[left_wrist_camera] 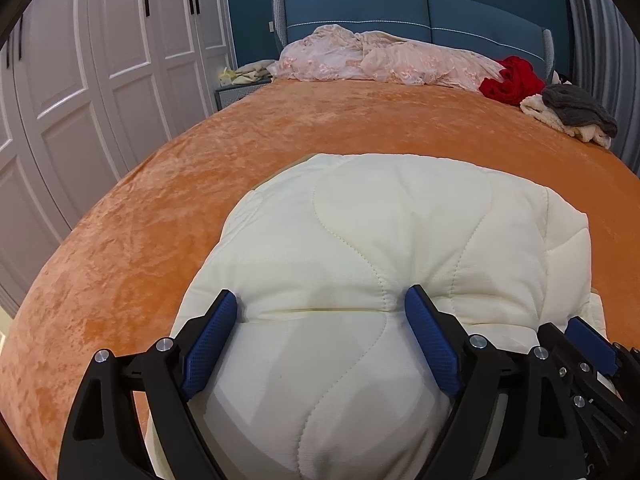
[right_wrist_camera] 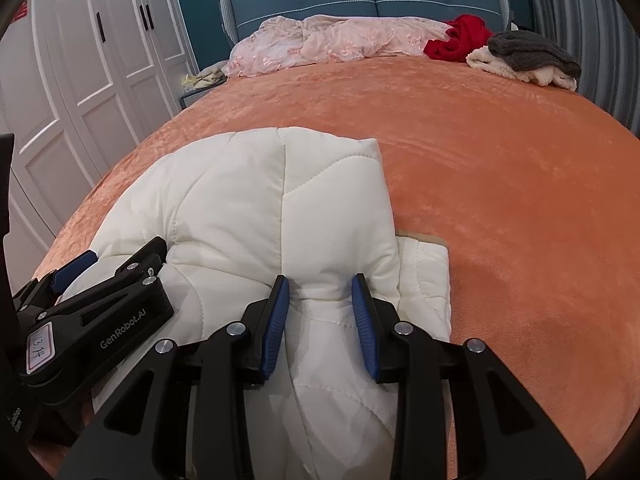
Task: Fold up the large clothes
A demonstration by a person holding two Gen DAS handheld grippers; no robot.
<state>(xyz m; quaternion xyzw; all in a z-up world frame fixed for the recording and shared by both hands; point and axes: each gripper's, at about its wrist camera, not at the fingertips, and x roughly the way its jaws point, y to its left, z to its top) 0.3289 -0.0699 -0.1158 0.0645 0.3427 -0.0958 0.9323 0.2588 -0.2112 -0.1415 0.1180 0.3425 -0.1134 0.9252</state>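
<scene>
Bed (left_wrist_camera: 280, 152): orange velvety cover across nearly the whole scene; blue padded headboard (left_wrist_camera: 420, 12) at the far end
Wardrobe (left_wrist_camera: 100, 80): white panelled doors along the left; red paper cut-outs on the upper panels in the right wrist view
Pink quilt (left_wrist_camera: 384, 60): crumpled along the far edge, below the headboard
Jacket (left_wrist_camera: 380, 240): cream quilted coat, bunched and partly folded at the near end of the bed, puffed up toward both cameras
Small pile (right_wrist_camera: 528, 58): grey knit on a cream fleece, far right; red garment (right_wrist_camera: 460, 38) just left of it
Left gripper (left_wrist_camera: 320, 312): fingers spread wide, blue pads pushed into the padding on either side of a bulge; not pinching
Right gripper (right_wrist_camera: 320, 292): fingers partly apart, a ridge of the jacket between the pads; whether it grips, cannot tell; just right of the left gripper
</scene>
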